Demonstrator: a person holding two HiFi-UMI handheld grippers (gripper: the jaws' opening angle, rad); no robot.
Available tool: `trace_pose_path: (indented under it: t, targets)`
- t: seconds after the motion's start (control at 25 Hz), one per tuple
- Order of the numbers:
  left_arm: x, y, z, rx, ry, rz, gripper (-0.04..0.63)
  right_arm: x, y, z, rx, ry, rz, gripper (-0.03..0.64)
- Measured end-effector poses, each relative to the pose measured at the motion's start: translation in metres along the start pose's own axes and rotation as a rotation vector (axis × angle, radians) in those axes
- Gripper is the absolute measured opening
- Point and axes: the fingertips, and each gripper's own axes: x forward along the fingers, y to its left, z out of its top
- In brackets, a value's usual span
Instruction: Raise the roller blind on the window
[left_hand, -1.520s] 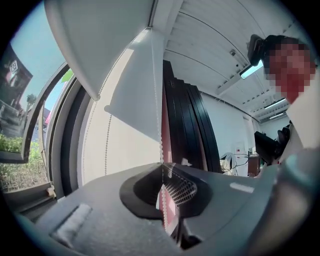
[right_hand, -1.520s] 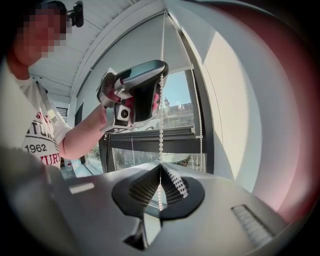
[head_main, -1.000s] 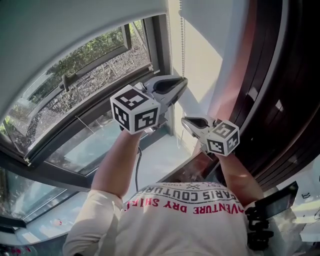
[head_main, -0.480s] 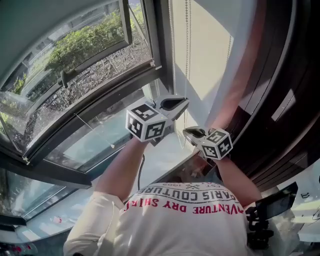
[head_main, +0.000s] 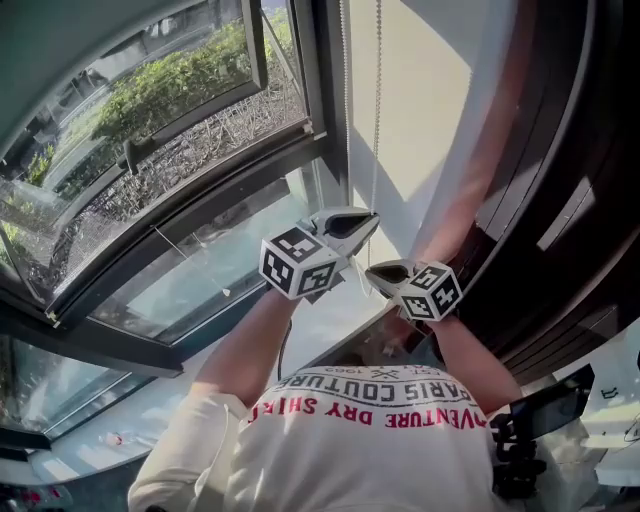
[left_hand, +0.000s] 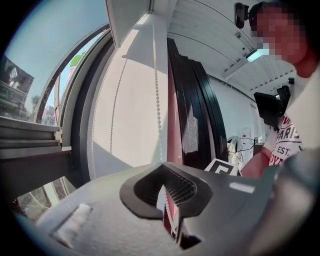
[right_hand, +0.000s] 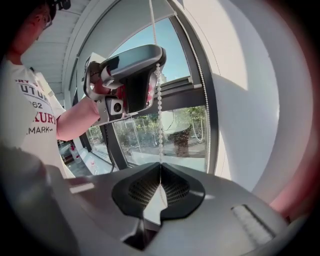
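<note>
Head view: both tools sat at the centre of the frame, the left gripper (head_main: 371, 216) above and slightly left of the right gripper (head_main: 370, 270), close in front of the window (head_main: 180, 150).
Left gripper: its jaws were pinched shut on the bead chain (left_hand: 156, 90), which dropped from the top of the left gripper view straight into the ribbed pads.
Right gripper: likewise clamped on the chain (right_hand: 160, 115), which entered its jaws at the middle of the right gripper view, just under the left gripper.
Chain: both tools held the same strand. It ran up to the top centre of the head view (head_main: 377, 120), and the second strand of the loop hung free just beside it.
Roller blind: well above both grippers. Its fabric was probably the grey band in the upper left of the head view (head_main: 60, 60), though the curved view left that unsure, and most of the glass showed bare.
Step in hand: judged to be a two-handed downward haul on the gripped strand.
Doing it well: pull along the chain's own line rather than sideways. Loosen only one gripper at a time and re-grip higher, so the strand never goes slack. Keep the free strand out of the jaws.
</note>
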Motion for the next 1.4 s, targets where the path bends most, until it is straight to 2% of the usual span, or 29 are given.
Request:
trace_pose_path:
  t: [0.12,0.2,0.28,0.44,0.76,0.88,1.04,1.32,1.4]
  targets:
    - [-0.001,-0.004,0.0,0.005,0.0,-0.006,0.005,-0.004,0.001,0.003,-0.06,0.019,-0.009,0.021]
    - [-0.001,-0.009,0.0,0.007,-0.003,-0.011,0.005,-0.013,0.005,0.013,-0.078,0.006,0.007,0.089]
    - [-0.001,-0.013,0.0,0.009,-0.009,-0.018,0.005,-0.026,0.008,0.031,-0.067,-0.028,0.033,0.099]
    - [-0.003,-0.02,0.0,0.012,-0.014,-0.028,0.005,-0.069,0.004,0.08,-0.048,-0.136,0.032,0.103]
    - [0.0,-0.03,0.001,0.026,0.001,-0.038,0.005,-0.145,0.018,0.21,-0.154,-0.411,0.022,0.103]
    - [0.001,-0.033,0.002,0.034,0.009,-0.044,0.005,-0.161,0.028,0.246,-0.183,-0.474,0.034,0.103]
    - [0.0,-0.031,0.001,0.033,0.015,-0.042,0.005,-0.16,0.035,0.275,-0.233,-0.488,0.033,0.093]
    - [0.005,-0.038,0.001,0.032,0.014,-0.067,0.006,-0.155,0.04,0.292,-0.244,-0.498,0.049,0.074]
    - [0.006,-0.037,0.001,0.032,0.015,-0.07,0.005,-0.154,0.04,0.294,-0.243,-0.497,0.05,0.02]
